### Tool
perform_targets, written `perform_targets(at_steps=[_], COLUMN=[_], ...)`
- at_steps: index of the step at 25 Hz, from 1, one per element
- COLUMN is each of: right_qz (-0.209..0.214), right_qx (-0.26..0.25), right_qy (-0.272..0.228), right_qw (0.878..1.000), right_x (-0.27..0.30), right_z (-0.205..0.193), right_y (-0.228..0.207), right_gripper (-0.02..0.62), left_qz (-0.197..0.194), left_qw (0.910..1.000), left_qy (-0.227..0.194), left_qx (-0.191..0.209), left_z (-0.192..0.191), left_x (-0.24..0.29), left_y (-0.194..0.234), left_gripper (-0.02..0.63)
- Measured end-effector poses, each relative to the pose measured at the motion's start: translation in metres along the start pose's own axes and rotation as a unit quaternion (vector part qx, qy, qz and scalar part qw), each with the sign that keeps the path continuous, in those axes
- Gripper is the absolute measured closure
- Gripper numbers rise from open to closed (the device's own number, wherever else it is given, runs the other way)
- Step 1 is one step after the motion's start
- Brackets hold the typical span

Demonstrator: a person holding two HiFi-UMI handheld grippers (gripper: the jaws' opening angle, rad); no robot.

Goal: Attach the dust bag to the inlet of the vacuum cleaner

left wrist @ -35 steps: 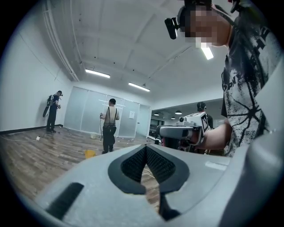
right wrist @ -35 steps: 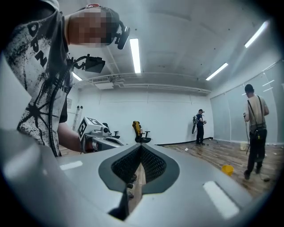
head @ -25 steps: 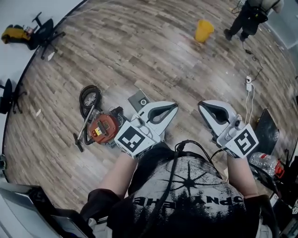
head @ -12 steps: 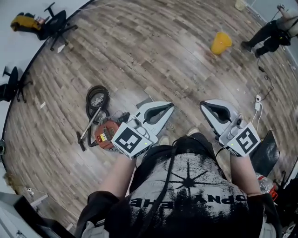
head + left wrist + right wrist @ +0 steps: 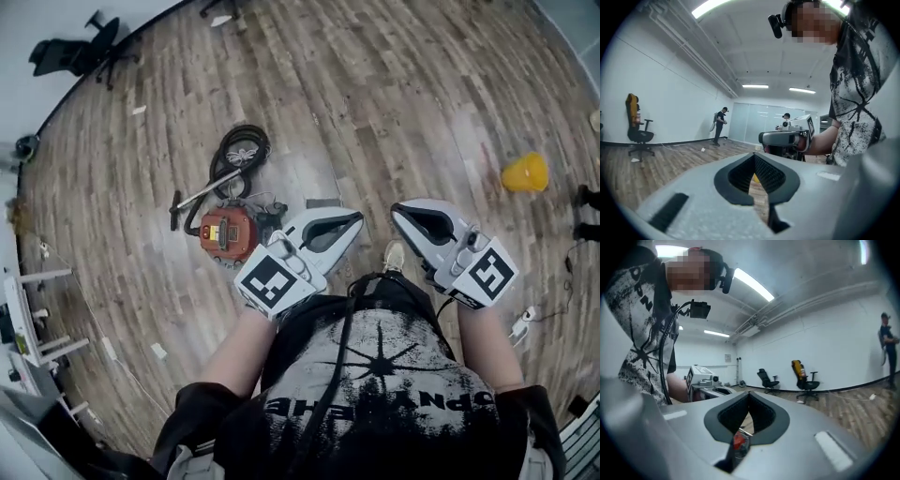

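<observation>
Now we are standing on the wood floor (image 5: 375,84), holding a hand-held gripper in each hand out before the chest. The left hand-held gripper (image 5: 354,218) is resting with its jaws pressed together and nothing between them. In the left gripper view the black pads (image 5: 771,173) are meeting at the tip, with only floor and a bit of yellow showing through the gap behind them. The right hand-held gripper (image 5: 397,208) is likewise closed and carrying nothing, its tip lying near the left one's but apart from it.

The vacuum (image 5: 228,234), red and round, is sitting on the floor beyond the left hand-held gripper and to its left, well below both hands. Its hose (image 5: 242,148) is lying coiled just past it, and a wand (image 5: 202,192) is running out from the coil. A flat grey piece (image 5: 322,202) is peeking out just beside the vacuum, partly behind the left jaws; we cannot tell what it is. A yellow bucket (image 5: 525,173) is sitting far off to the right, and a chair (image 5: 80,54) is standing by the wall.
</observation>
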State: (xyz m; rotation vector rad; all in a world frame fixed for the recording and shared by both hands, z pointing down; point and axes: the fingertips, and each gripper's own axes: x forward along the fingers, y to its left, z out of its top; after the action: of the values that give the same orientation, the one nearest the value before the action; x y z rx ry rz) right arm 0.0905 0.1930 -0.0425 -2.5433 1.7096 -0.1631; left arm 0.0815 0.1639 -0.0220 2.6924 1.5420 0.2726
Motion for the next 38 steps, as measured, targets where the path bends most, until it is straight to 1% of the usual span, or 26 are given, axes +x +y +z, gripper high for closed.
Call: perform_targets(at_steps=[2,3,4,6,8,11,14,17,19,21,24,27,29,31,32,34,36,38], right_qz=[0.066,0.096,0.126,0.173,0.208,0.265,0.33,0.385,0.405,0.414,0.421,0.426,0.43,0.435,0.441,0.459,0.483,0.51], right_qx=[0.005,0.005,0.006,0.002,-0.007,-0.003,-0.007,-0.014,-0.027,-0.04,-0.05,-0.056,-0.059,-0.057,-0.055,-0.061,-0.069,-0.077], right_qy=[-0.014,-0.012,-0.004,0.01,0.014,0.017,0.035,0.044,0.044,0.049,0.04,0.033,0.043,0.051,0.057,0.072,0.084,0.091], right_qw=[0.998,0.995,0.992,0.985,0.978,0.964,0.943,0.922,0.913,0.908,0.905,0.902,0.9,0.897,0.894,0.883,0.869,0.852], right_x=[0.008,0.009,0.007,0.007,0.009,0.024,0.046,0.069,0.086,0.101,0.125,0.143,0.151,0.161,0.164,0.168,0.171,0.174], right_z=[0.011,0.013,0.011,0.009,0.011,0.012,0.008,0.009,0.01,0.007,0.015,0.022,0.017,0.013,0.011,0.006,-0.002,-0.014], right_y=[-0.015,-0.02,-0.026,-0.037,-0.046,-0.047,-0.029,0.003,0.023,0.04,0.064,0.083,0.087,0.088,0.089,0.089,0.087,0.084], right_gripper=[0.587,0.588,0.586,0.588,0.588,0.588,0.588,0.588,0.588,0.588,0.588,0.586,0.586,0.587,0.586,0.586,0.586,0.586], left_qz=[0.041,0.065,0.094,0.153,0.201,0.264,0.325,0.371,0.392,0.408,0.43,0.444,0.461,0.479,0.487,0.505,0.526,0.549], left_qw=[0.9991,0.9979,0.9956,0.9882,0.9793,0.9642,0.9455,0.9286,0.92,0.9127,0.902,0.8953,0.8857,0.8721,0.8658,0.8547,0.8428,0.8276], left_qy=[-0.005,-0.004,-0.003,-0.011,-0.022,-0.017,-0.005,0.005,0.005,-0.004,-0.021,-0.022,-0.045,-0.074,-0.079,-0.079,-0.077,-0.081], left_qx=[0.004,0.003,0.0,-0.006,-0.014,-0.02,-0.023,-0.019,-0.013,-0.016,-0.026,-0.018,-0.036,-0.071,-0.085,-0.088,-0.086,-0.088], left_z=[0.009,0.011,0.012,0.016,0.021,0.019,0.015,0.014,0.012,0.009,0.006,0.005,0.003,-0.001,-0.004,-0.003,-0.002,-0.001], left_x=[0.018,0.026,0.032,0.041,0.043,0.033,0.006,-0.031,-0.059,-0.086,-0.125,-0.155,-0.171,-0.185,-0.19,-0.194,-0.196,-0.196], left_y=[0.01,0.013,0.016,0.025,0.03,0.037,0.039,0.038,0.038,0.037,0.035,0.033,0.036,0.041,0.041,0.042,0.047,0.052], left_gripper=[0.606,0.606,0.606,0.606,0.606,0.606,0.606,0.606,0.606,0.606,0.606,0.606,0.606,0.606,0.606,0.606,0.606,0.606])
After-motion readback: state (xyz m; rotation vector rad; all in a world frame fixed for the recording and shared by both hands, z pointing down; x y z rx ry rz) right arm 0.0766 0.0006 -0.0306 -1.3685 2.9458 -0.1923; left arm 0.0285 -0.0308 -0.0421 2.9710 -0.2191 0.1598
